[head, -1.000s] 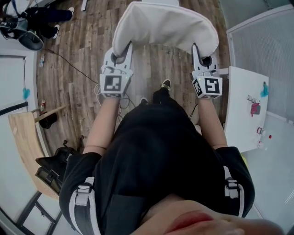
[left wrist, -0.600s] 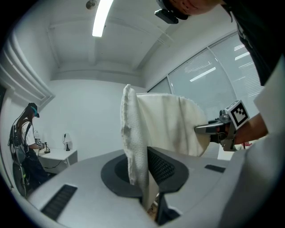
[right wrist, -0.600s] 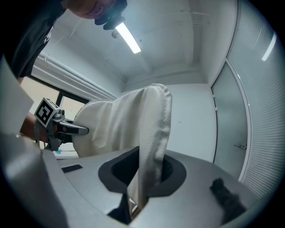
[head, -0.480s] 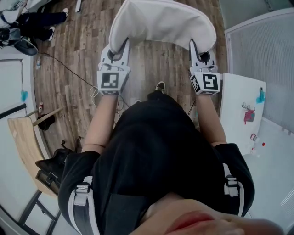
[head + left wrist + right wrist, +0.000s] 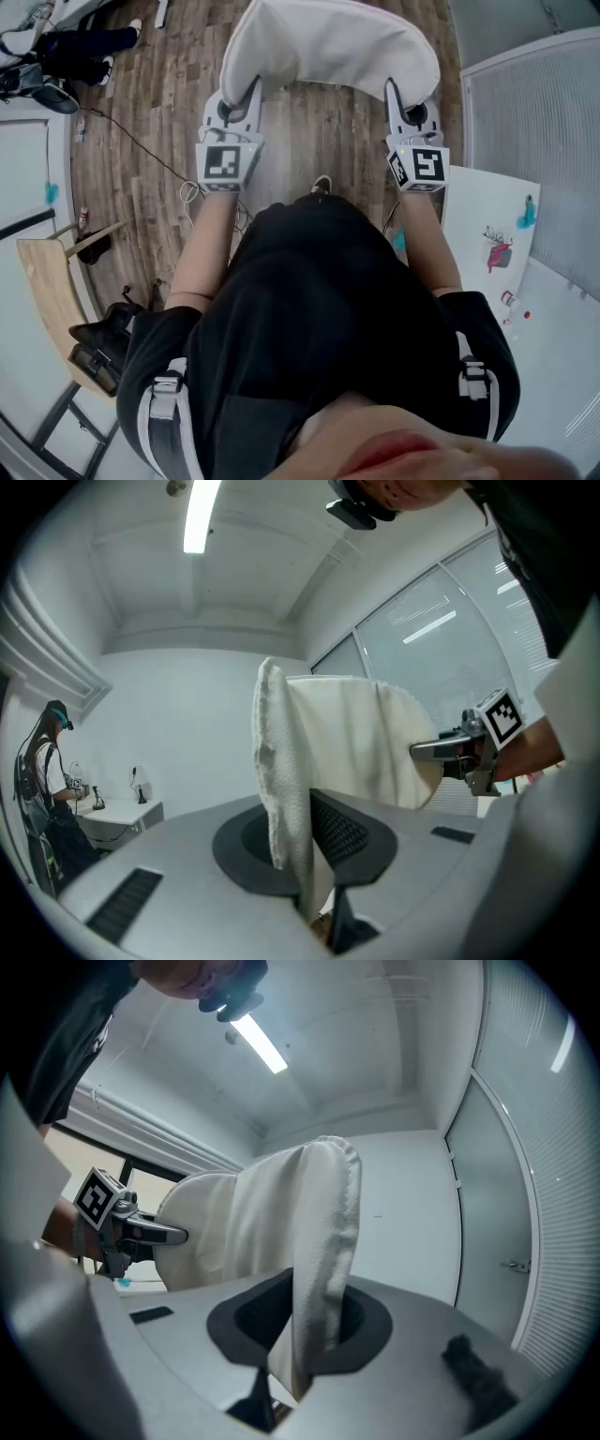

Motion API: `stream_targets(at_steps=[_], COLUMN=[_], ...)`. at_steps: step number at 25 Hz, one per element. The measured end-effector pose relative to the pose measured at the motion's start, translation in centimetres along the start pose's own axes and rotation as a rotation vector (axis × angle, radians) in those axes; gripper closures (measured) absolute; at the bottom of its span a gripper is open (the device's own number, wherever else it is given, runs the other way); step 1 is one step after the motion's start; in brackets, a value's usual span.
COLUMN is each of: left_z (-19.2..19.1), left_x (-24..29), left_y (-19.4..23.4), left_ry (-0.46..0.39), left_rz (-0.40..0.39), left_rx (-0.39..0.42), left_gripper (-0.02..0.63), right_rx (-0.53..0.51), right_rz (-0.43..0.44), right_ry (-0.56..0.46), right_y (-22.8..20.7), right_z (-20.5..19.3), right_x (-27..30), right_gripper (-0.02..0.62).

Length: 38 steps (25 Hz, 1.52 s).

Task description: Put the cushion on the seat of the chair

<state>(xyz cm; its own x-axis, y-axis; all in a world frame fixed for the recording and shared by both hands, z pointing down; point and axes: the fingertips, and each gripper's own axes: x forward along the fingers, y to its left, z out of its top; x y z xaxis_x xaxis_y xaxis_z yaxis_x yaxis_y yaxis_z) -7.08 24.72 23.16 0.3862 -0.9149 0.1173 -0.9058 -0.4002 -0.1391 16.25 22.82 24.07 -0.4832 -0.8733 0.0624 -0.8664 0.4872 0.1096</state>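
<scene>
A white cushion hangs over the wooden floor, held at its two lower corners. My left gripper is shut on its left edge and my right gripper on its right edge. In the left gripper view the cushion rises upright from between the jaws of my left gripper, and the right gripper shows on its far side. In the right gripper view the cushion stands pinched in my right gripper, with the left gripper beyond. No chair is in view.
A white table with small coloured items stands at the right, by a glass partition. At the left are a wooden board and a black bag. A cable lies on the floor. Another person is at the far left.
Both grippers have carried the cushion forward across the room, still gripped. The white table has slid down and nearer in the head view, and the floor has shifted under the person's feet.
</scene>
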Motion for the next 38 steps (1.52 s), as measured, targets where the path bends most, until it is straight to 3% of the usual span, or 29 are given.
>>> stream_targets(at_steps=[16,38], left_z=[0.4,-4.3], left_x=[6.6,22.6], left_y=[0.8,13.5], left_ry=[0.006,0.069], left_rz=[0.030,-0.048], left_rx=[0.027,-0.024], left_gripper=[0.554,0.554], right_rx=[0.010,0.017], right_rz=[0.042,-0.007], right_ry=[-0.017,0.094], right_y=[-5.1,-8.2], right_z=[-1.2,-4.0], right_x=[5.2,23.6], right_gripper=[0.537,0.537])
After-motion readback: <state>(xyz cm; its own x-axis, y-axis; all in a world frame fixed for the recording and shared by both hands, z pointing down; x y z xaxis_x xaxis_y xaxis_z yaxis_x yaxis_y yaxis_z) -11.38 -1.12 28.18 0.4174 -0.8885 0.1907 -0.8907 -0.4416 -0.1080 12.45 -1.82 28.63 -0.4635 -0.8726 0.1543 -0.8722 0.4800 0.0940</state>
